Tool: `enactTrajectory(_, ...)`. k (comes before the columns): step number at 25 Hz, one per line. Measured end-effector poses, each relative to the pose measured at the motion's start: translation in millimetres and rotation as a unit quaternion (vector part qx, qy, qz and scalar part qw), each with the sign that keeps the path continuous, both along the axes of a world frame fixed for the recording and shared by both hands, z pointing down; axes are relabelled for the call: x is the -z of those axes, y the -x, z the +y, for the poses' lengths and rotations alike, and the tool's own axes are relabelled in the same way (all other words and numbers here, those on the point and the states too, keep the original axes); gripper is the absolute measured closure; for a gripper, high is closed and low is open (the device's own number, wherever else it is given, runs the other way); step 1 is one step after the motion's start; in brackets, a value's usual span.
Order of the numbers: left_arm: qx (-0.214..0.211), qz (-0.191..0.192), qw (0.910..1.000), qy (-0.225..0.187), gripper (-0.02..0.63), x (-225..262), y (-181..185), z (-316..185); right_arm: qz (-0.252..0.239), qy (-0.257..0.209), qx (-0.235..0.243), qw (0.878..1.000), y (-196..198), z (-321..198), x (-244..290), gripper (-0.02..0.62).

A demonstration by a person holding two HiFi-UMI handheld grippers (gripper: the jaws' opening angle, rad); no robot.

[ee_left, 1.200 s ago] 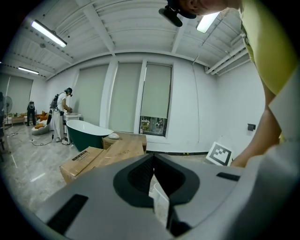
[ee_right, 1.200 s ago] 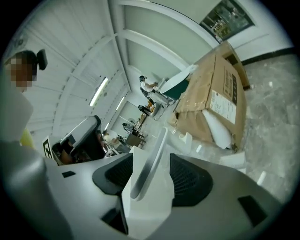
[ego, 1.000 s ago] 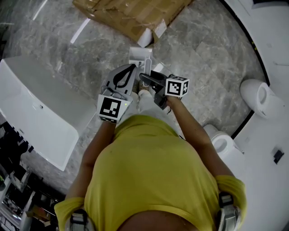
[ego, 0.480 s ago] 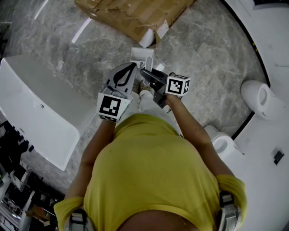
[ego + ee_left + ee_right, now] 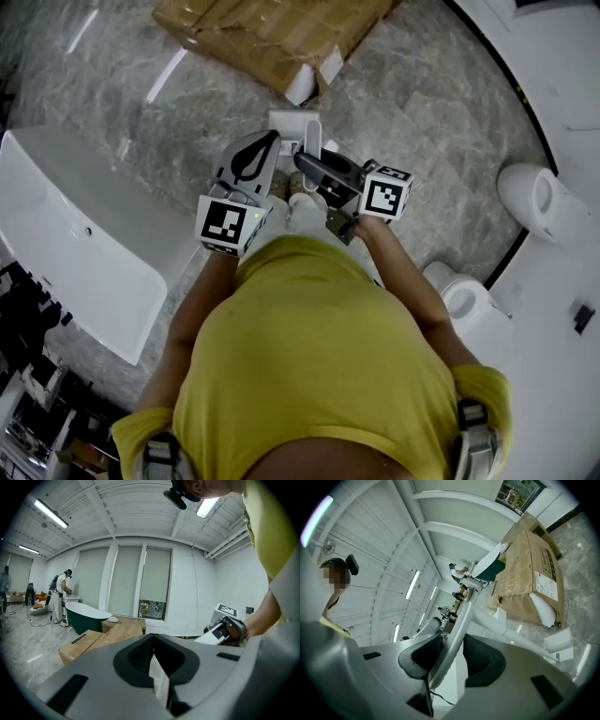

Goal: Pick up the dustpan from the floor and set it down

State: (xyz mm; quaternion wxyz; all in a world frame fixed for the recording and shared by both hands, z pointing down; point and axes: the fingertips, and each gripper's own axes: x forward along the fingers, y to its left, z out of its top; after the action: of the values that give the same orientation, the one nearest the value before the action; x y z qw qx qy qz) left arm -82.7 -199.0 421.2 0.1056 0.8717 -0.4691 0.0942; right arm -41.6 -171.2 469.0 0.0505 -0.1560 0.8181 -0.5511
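The white dustpan (image 5: pixel 292 121) hangs over the grey floor just ahead of me, its long handle (image 5: pixel 313 141) pointing up. My right gripper (image 5: pixel 309 161) has the handle (image 5: pixel 457 630) between its dark pads; the pads touch it while the jaws are opening a little. My left gripper (image 5: pixel 266 142) is beside it on the left, jaws together at the tip. In the left gripper view a thin pale strip shows in the slit of the left gripper (image 5: pixel 153 640); I cannot tell what it is. The right gripper (image 5: pixel 226 626) shows there at the right.
Flattened cardboard boxes (image 5: pixel 272 33) lie ahead with a white foam piece (image 5: pixel 302 82) at their edge. A white bathtub (image 5: pixel 84 234) stands to my left, and toilets (image 5: pixel 539 202) line the right. Far off are a green bathtub (image 5: pixel 86 616) and people (image 5: pixel 58 597).
The right gripper's jaws closed round the dustpan handle, then rose with it; its marker cube now sits farther right. The left gripper has hardly moved.
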Motion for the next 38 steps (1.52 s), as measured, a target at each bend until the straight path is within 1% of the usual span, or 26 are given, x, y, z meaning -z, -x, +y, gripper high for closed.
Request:
enactTrajectory(7,0.0,0.001,1.0,-0.005,0.604,12.1,0.8,12.4,-0.011,-0.019,-0.013,1.0,-11.4,22.0,44.6,0.445)
enactTrajectory(11,-0.002,0.001,0.9999,-0.014,0.604,19.8,-1.5,15.4,-0.017,-0.037,-0.009,0.999,-14.3,26.8,65.4,0.442)
enactTrajectory(17,-0.011,-0.003,0.9999,-0.008,0.604,19.1,-2.8,17.4,-0.036,-0.04,-0.017,0.998,-15.7,25.7,85.3,0.436)
enactTrajectory(25,-0.009,0.01,0.9996,-0.023,0.604,28.2,-4.3,14.2,-0.045,-0.046,-0.013,0.998,-18.1,25.3,101.6,0.433)
enactTrajectory(35,-0.007,-0.001,0.9997,-0.022,0.604,25.9,-3.3,14.0,-0.049,-0.047,-0.006,0.998,-17.2,23.0,108.3,0.431)
enactTrajectory(38,-0.006,-0.001,0.9997,-0.024,0.604,26.8,-3.6,14.3,-0.037,-0.046,-0.005,0.998,-17.2,21.7,100.3,0.431)
